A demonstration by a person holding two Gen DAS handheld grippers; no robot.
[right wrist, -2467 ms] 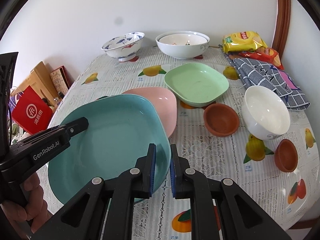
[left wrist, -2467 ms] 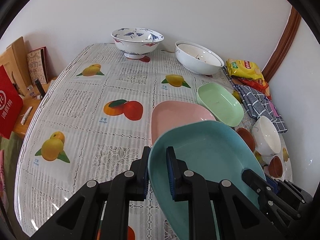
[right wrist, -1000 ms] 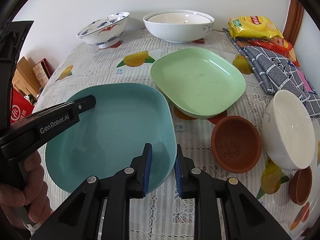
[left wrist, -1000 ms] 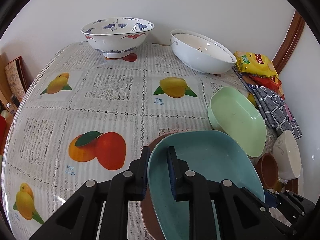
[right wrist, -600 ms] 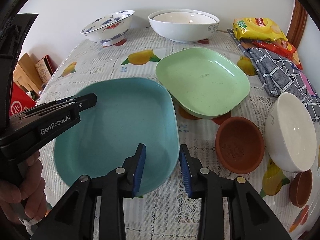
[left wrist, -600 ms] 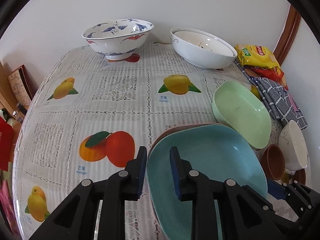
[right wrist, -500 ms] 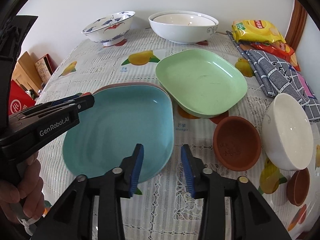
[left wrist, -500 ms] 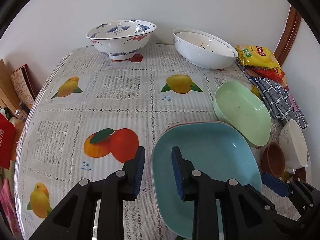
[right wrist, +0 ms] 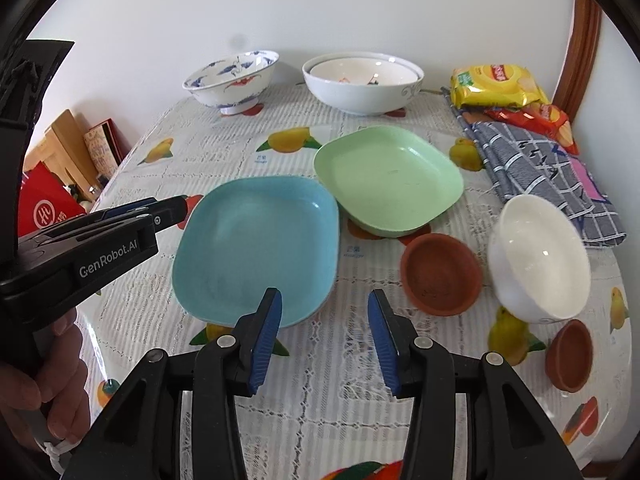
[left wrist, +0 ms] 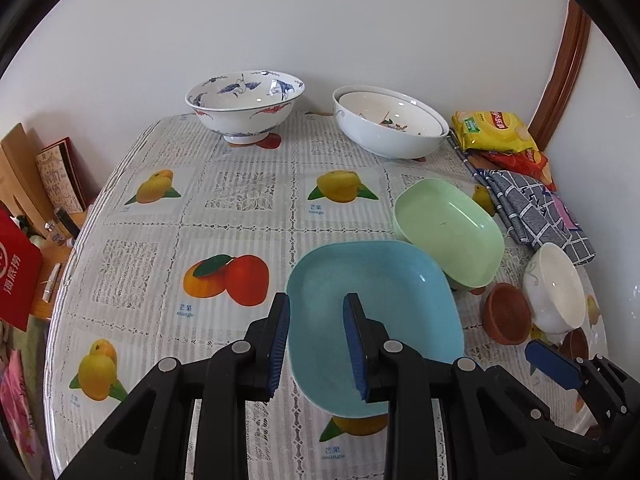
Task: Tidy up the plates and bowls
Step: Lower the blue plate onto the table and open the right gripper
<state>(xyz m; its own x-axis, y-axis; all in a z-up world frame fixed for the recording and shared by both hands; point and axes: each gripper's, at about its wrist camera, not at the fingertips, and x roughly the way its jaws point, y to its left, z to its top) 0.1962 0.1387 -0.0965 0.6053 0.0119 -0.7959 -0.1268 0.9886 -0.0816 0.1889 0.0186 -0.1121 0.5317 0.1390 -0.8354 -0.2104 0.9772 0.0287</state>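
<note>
Both tongs [right wrist: 324, 336] (agape) beside blue plate [right wrist: 260, 244]

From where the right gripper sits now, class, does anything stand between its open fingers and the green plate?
Yes. The blue plate's near corner lies partly in that line; the green plate sits beyond it, slightly right. The right gripper is open above bare tablecloth, so lifting over should work.

Yellow chip bag [left wrist: 494, 131] by wall, checked cloth [right wrist: 540, 168] beside it, red bag [left wrist: 16, 264] off table's left edge
</note>
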